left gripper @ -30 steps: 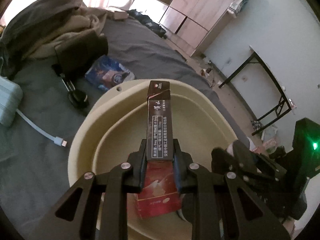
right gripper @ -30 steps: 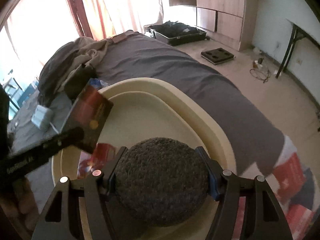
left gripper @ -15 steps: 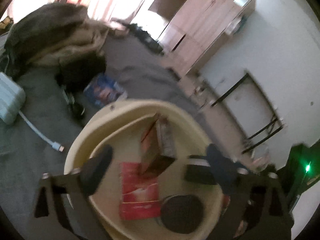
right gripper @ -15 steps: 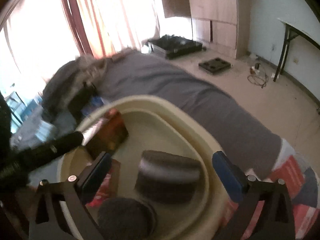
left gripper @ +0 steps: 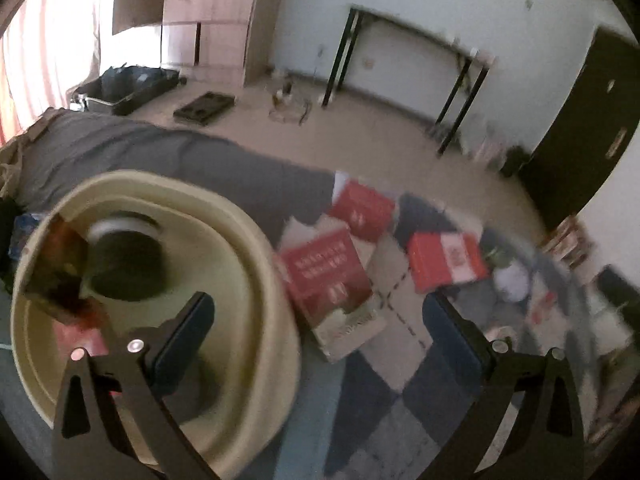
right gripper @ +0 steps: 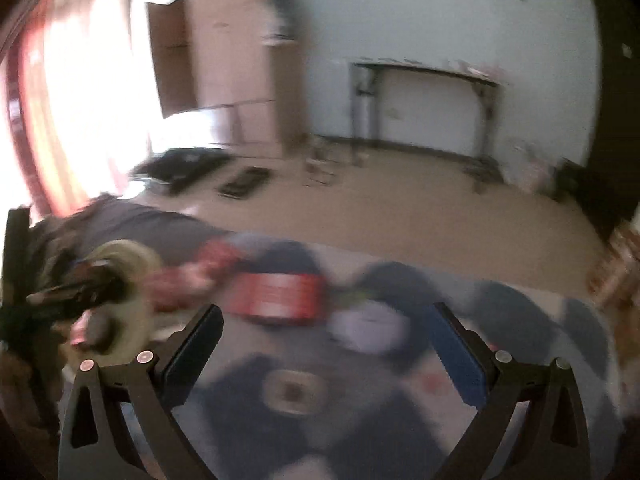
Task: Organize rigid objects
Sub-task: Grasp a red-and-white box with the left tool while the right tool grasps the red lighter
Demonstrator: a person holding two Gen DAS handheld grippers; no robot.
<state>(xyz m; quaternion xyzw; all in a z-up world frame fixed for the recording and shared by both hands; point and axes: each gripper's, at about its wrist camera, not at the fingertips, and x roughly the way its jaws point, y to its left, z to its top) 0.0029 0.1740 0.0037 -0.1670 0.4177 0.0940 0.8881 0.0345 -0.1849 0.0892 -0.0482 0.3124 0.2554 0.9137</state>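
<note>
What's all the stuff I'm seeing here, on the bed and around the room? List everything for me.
Basin: one, cream, on the bed, left.
Round dark pucks: at least two, blurred, inside the basin.
Dark carton: one, leaning against the basin's left wall.
Red boxes: three, on the patchwork quilt right of the basin.
Quilt: one, blue and grey squares, near end of the bed.
Suitcase: one, black, open on the floor.
Folding table: one, black legs, against the far wall.
Wardrobe: one, wooden, by the curtains.
Left gripper: open, empty.
Right gripper: open, empty.
</note>
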